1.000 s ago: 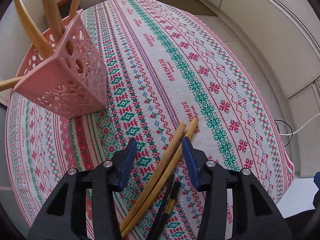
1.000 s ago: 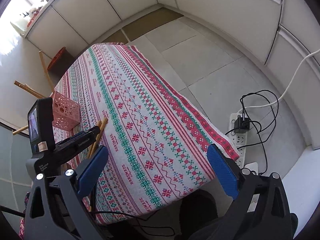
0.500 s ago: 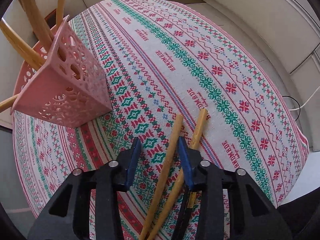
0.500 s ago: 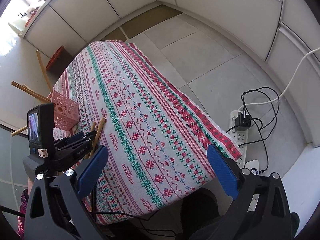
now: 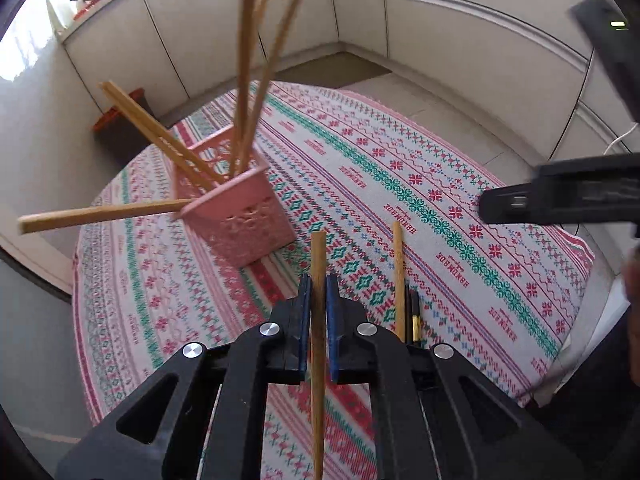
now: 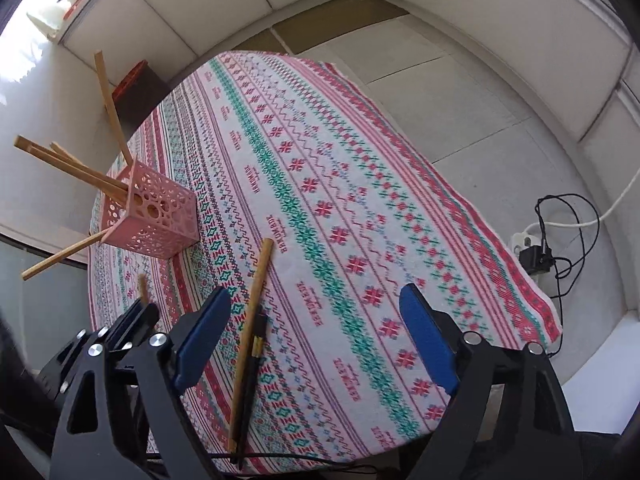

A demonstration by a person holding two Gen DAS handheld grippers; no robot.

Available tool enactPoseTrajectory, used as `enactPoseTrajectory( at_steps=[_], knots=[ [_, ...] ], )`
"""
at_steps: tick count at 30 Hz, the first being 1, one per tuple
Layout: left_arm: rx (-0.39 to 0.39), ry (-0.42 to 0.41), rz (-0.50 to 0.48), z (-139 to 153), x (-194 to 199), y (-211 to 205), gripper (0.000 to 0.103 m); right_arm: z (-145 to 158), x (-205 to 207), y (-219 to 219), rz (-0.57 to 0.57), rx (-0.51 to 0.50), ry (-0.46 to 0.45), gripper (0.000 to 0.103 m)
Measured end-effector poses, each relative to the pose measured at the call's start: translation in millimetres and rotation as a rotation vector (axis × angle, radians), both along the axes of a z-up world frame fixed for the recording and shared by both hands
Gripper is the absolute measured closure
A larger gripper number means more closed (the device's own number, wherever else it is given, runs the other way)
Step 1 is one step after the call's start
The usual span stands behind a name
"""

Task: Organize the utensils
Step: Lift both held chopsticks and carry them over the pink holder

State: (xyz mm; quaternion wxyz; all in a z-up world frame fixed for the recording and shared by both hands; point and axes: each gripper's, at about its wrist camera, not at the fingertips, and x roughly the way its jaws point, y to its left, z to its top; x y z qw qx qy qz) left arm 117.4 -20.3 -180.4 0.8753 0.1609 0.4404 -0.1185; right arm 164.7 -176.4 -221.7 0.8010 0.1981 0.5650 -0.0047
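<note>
L gripper (image 5: 317, 298) is clamped tight on one wooden chopstick (image 5: 318, 264), stick running straight out ahead between the pads, tip up off the cloth. Pink basket (image 5: 244, 216) sits ahead and to the left of that tip, near but not touching, w/ several chopsticks already splayed out of it. So the move I'm judging next: swing the held stick left, tip it more upright, drop it through the basket's open top. Its long axis now points past the basket's right side, so it needs a turn, not just a push.

R gripper (image 6: 316, 340) jaws are closing from wide, nothing pressed between them yet. Below it on the tablecloth (image 6: 360, 200) lies a second wooden chopstick (image 6: 252, 312), long axis running away from me toward the basket, closer to the left finger than the right. Beside it, touching along the near end, a dark pair (image 6: 256, 344), black w/ a gold band; prob chopsticks too, but can't be sure at this res.

R hand is the nearer one for those; L is busy w/ the basket run.
</note>
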Motion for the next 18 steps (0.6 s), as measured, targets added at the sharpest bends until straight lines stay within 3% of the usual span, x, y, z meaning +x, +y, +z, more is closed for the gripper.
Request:
enactPoseTrajectory(
  at_steps=[6,8,9,11,14,18],
  knots=[
    [-0.033,-0.106,0.054,43.4,-39.1,49.7,0.096,-38.9,32.3,41.9,0.000,-0.023,0.118,0.040],
    [-0.036,-0.125,0.086,51.8,-44.2,62.4,0.096,-52.4,37.4,52.2,0.000,-0.007,0.164,0.049],
    [-0.036,-0.129,0.098,54.6,-44.3,67.4,0.096,-61.8,39.7,57.9,0.000,0.007,0.203,0.059],
    [-0.032,-0.142,0.124,58.5,-46.8,76.8,0.096,-61.4,40.1,65.2,-0.020,-0.029,0.182,0.067],
    [-0.031,-0.149,0.153,62.8,-49.9,84.3,0.096,-63.1,45.1,74.3,-0.028,-0.015,0.185,0.090],
    [-0.042,-0.149,0.186,67.8,-54.7,93.7,0.096,-63.1,51.0,72.4,-0.082,0.064,0.173,0.095]
  ],
)
